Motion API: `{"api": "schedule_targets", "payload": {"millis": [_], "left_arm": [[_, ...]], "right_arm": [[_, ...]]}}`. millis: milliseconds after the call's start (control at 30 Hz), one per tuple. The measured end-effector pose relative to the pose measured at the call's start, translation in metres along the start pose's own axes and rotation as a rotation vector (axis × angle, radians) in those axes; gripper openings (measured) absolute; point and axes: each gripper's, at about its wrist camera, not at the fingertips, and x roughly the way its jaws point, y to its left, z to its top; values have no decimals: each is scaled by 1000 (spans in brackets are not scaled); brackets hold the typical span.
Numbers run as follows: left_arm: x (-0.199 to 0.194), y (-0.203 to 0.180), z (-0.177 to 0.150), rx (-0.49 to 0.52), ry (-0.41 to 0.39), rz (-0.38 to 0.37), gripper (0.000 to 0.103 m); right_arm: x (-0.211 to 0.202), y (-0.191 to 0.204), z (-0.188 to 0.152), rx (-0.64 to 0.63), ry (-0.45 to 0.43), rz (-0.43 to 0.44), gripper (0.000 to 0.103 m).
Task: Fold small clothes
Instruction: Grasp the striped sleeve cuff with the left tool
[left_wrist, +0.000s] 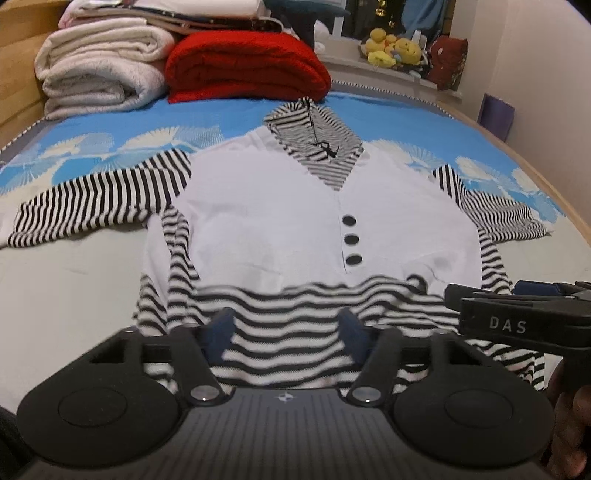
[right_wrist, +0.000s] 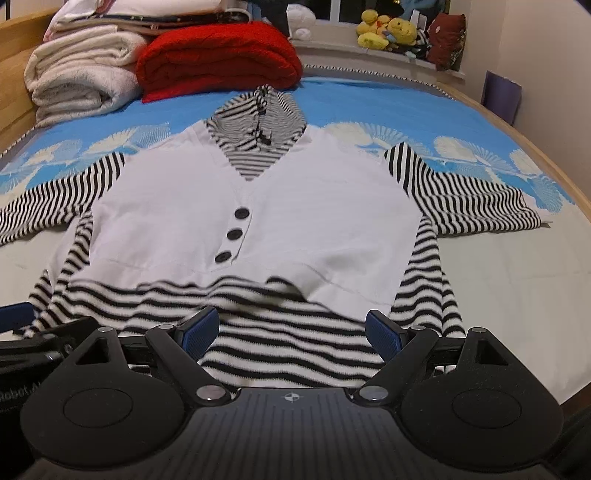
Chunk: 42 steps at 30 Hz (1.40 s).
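A small white top (left_wrist: 273, 214) with black-and-white striped sleeves, hood and hem and three black buttons lies spread flat, front up, on the bed; it also shows in the right wrist view (right_wrist: 295, 206). My left gripper (left_wrist: 286, 332) is open over the striped hem at its left-middle part, blue pads apart. My right gripper (right_wrist: 291, 330) is open over the hem further right. The right gripper also shows in the left wrist view (left_wrist: 517, 310) at the right edge. Neither holds cloth.
A blue and white patterned bedcover (left_wrist: 110, 129) lies under the top. Folded white towels (left_wrist: 99, 70) and a red blanket (left_wrist: 247, 66) are stacked at the far end. Yellow soft toys (left_wrist: 395, 48) sit on the windowsill. A wooden bed frame (right_wrist: 554, 162) curves along the right.
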Motion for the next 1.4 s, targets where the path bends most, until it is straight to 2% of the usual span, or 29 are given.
{"api": "schedule_targets", "payload": {"millis": [167,367,633,733,833,933,967,1033,1100,1200,1267,1333,1400], "left_arm": [[-23,20,45,13,-42,-11,55],[-46,38,105,60,-138,4,55],[-8,90,147,84,-129,41,54],[4,118,168,82,-143,50,53],[19,154,188,33,-145,45,53],[39,194,188,-55,-110,79,53],[49,205,185,-78,-68,91,53],[74,224,177,-94,72,165,47],[88,238,171,-84,145,207,47],[92,263,168,-125,164,231,47],[93,278,164,-178,183,246,47],[94,298,159,-241,205,271,47],[96,315,155,-288,225,294,47]], "right_arm": [[-5,-11,12,56,-51,16,82],[-18,-22,27,133,-95,95,81],[-12,-19,26,113,-82,44,81],[-16,-22,32,84,-109,10,79],[-26,-33,50,55,-146,-10,79],[-39,-43,84,16,-181,-4,80],[-44,-46,99,7,-202,6,80],[-53,-48,130,-19,-256,31,81],[-56,-47,161,-54,-306,59,84],[-48,-42,203,-96,-368,133,84],[-33,-38,219,-129,-397,171,84],[-14,-37,222,-141,-417,178,84],[13,-42,213,-104,-382,187,83]]}}
